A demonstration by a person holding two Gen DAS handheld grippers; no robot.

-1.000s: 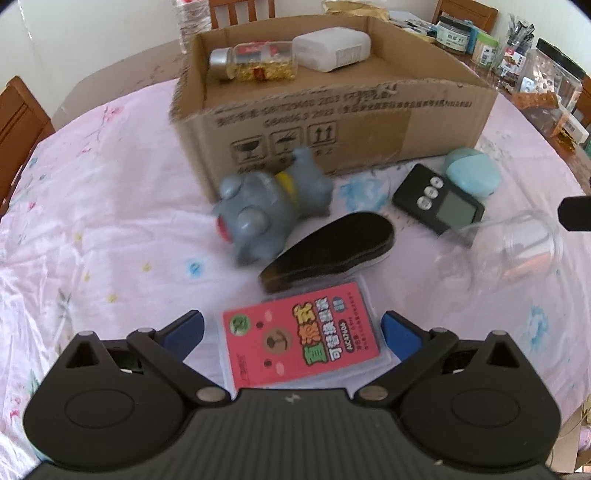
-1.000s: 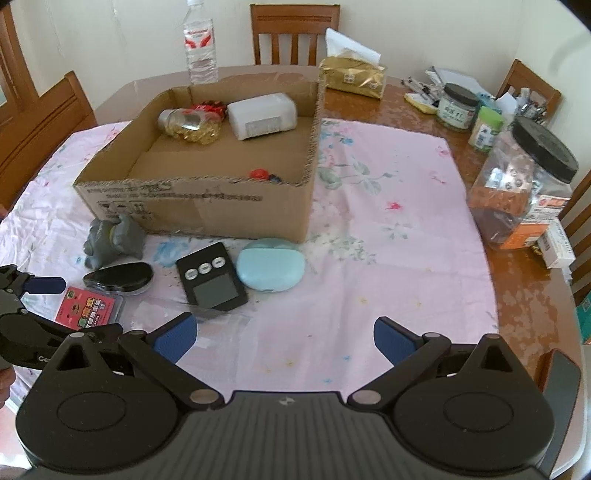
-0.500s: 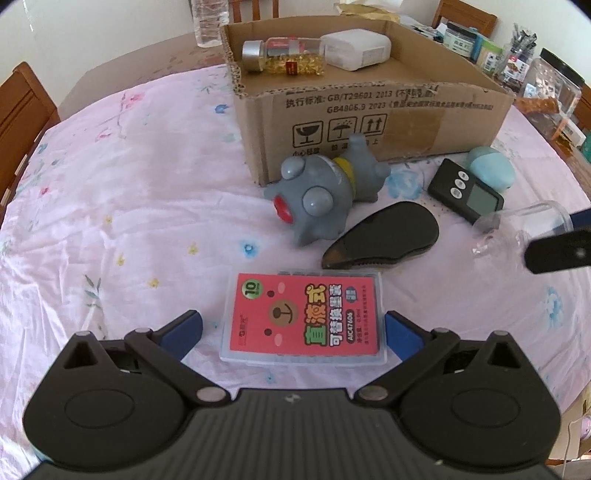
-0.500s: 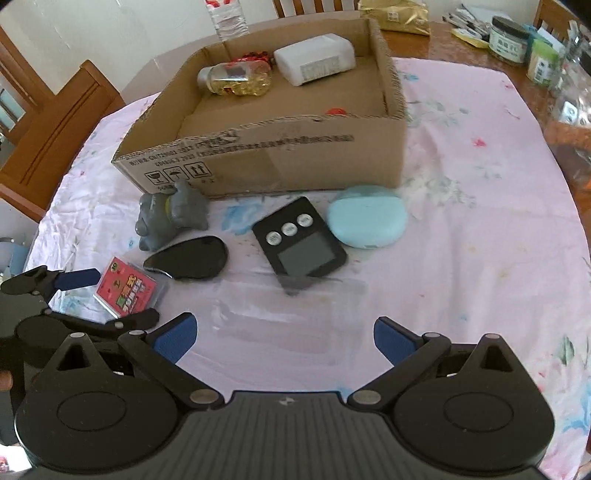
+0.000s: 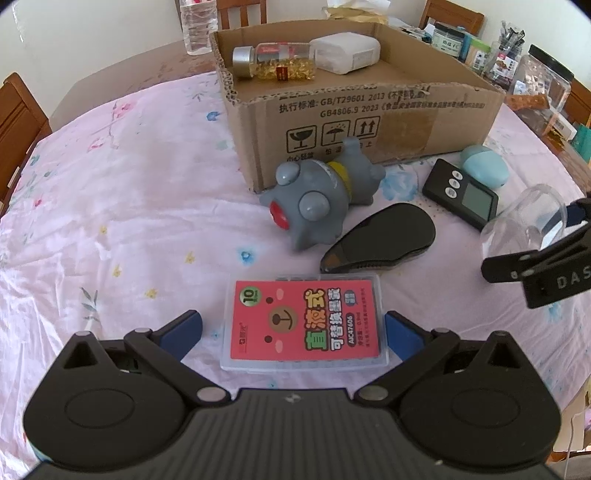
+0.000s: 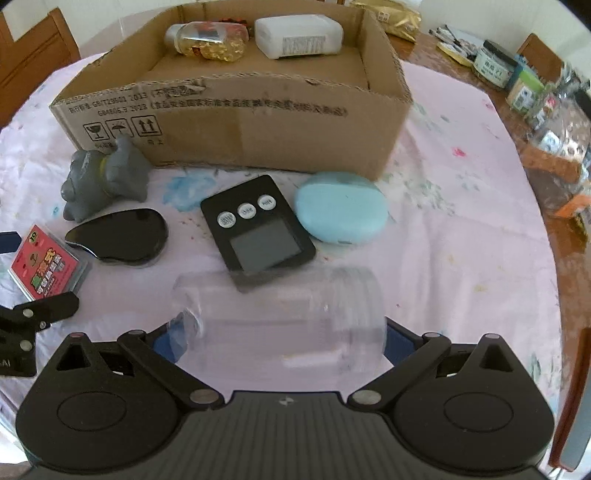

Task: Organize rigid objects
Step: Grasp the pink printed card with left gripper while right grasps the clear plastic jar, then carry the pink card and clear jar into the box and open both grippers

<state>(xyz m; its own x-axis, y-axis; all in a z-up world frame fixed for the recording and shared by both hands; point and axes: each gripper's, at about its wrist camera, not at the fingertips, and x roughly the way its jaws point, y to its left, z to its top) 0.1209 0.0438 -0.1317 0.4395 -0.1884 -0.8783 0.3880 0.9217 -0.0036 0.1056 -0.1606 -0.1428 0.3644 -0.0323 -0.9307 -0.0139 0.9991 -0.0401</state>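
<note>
A cardboard box (image 5: pixel 369 110) holds a bottle of yellow capsules (image 5: pixel 275 61) and a white container (image 5: pixel 349 55). My left gripper (image 5: pixel 293 328) is open, its blue fingers either side of a red-labelled plastic case (image 5: pixel 306 321) lying on the cloth. My right gripper (image 6: pixel 282 339) is open around a clear plastic jar (image 6: pixel 280 310) lying on its side; the jar also shows in the left wrist view (image 5: pixel 524 218). A grey toy (image 5: pixel 317 199), a black oval case (image 5: pixel 380 240), a black timer (image 6: pixel 258 232) and a light blue case (image 6: pixel 341 212) lie in front of the box.
A pink floral cloth (image 5: pixel 110 221) covers the round table. Jars and clutter (image 6: pixel 546 110) crowd the right side. A water bottle (image 5: pixel 195 26) stands behind the box. Wooden chairs (image 5: pixel 18 122) ring the table.
Both grippers have moved forward and lower. The left fingers now straddle the red case; the right fingers now straddle the clear jar.
</note>
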